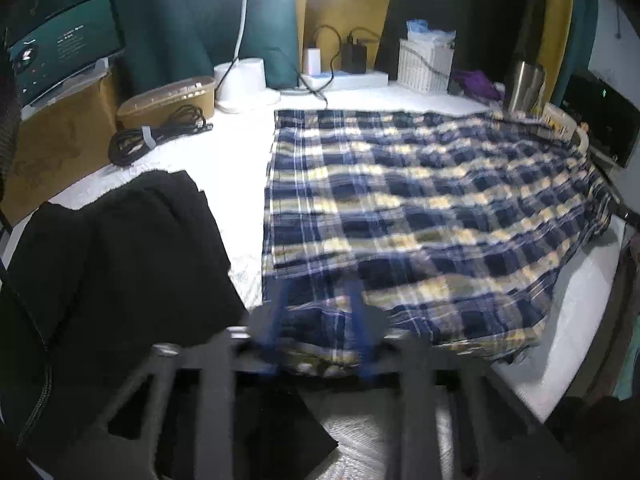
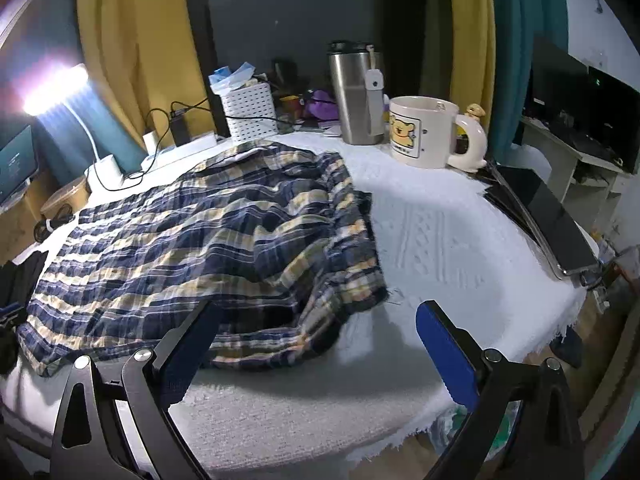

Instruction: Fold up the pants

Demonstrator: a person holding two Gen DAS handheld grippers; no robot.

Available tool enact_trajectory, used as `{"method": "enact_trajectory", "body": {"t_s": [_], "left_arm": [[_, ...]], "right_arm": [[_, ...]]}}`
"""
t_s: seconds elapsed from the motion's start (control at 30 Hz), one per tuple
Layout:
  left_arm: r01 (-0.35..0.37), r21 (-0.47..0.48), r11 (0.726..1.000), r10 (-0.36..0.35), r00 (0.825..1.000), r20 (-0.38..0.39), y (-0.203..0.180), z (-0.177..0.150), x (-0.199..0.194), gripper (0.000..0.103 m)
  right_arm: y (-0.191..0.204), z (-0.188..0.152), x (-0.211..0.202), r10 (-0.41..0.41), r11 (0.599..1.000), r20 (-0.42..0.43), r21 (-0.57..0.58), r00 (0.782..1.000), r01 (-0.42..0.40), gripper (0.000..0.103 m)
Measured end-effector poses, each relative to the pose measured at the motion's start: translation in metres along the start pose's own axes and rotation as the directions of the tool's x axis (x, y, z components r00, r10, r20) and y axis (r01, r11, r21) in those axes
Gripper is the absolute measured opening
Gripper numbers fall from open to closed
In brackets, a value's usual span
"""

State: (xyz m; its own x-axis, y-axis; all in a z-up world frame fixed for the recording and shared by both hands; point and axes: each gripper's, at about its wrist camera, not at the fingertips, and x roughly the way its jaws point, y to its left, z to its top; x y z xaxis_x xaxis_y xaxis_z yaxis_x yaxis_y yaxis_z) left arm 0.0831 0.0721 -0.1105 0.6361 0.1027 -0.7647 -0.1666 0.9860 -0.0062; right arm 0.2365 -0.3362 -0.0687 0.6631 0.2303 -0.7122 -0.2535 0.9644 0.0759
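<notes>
The blue, yellow and white plaid pants [image 1: 420,200] lie spread flat on the white cloth-covered table [image 1: 236,168]. In the blurred left wrist view, my left gripper [image 1: 320,320] sits at the pants' near edge. Its blue fingers [image 1: 280,312] stand close together with plaid cloth bunched between them. In the right wrist view, the pants [image 2: 208,240] fill the left and middle, their rumpled end nearest me. My right gripper [image 2: 320,308] is open wide just above that end. Its left finger [image 2: 192,344] hangs over the cloth, and the right finger [image 2: 444,348] is over the bare table cover [image 2: 440,220].
A black garment [image 1: 120,260] lies left of the pants. A coiled cable [image 1: 152,140], a brown box [image 1: 168,100], a lamp base [image 1: 244,84] and a white basket [image 1: 424,64] line the back. A steel tumbler [image 2: 354,92], a mug [image 2: 424,132] and a dark tablet [image 2: 548,220] stand at the right.
</notes>
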Motion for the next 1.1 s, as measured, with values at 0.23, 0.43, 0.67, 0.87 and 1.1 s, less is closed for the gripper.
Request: {"method": "enact_trajectory", "body": {"t_s": [0.23, 0.43, 0.67, 0.87, 1.1], "left_arm": [[-0.032, -0.007, 0.999, 0.032, 0.999, 0.022, 0.008, -0.01, -0.004, 0.001], [-0.064, -0.021, 0.998, 0.064, 0.998, 0.018, 0.015, -0.015, -0.005, 0.001], [-0.061, -0.003, 0.998, 0.061, 0.998, -0.008, 0.015, -0.013, -0.014, 0.003], [-0.054, -0.05, 0.997, 0.055, 0.998, 0.018, 0.021, 0.0, -0.024, 0.044], [-0.009, -0.03, 1.0, 0.012, 0.997, 0.079, 0.018, 0.029, -0.019, 0.058]], "right_arm": [[0.01, 0.001, 0.004, 0.004, 1.0, -0.003, -0.021, 1.0, -0.004, 0.099], [0.016, -0.001, 0.004, 0.009, 1.0, -0.009, -0.03, 1.0, -0.009, 0.099], [0.017, -0.006, 0.01, -0.006, 1.0, -0.041, -0.022, 0.999, 0.006, 0.099], [0.019, -0.005, 0.007, -0.003, 1.0, -0.032, -0.027, 0.999, 0.003, 0.099], [0.017, -0.004, 0.007, -0.002, 1.0, -0.036, -0.027, 0.999, 0.001, 0.099]]}}
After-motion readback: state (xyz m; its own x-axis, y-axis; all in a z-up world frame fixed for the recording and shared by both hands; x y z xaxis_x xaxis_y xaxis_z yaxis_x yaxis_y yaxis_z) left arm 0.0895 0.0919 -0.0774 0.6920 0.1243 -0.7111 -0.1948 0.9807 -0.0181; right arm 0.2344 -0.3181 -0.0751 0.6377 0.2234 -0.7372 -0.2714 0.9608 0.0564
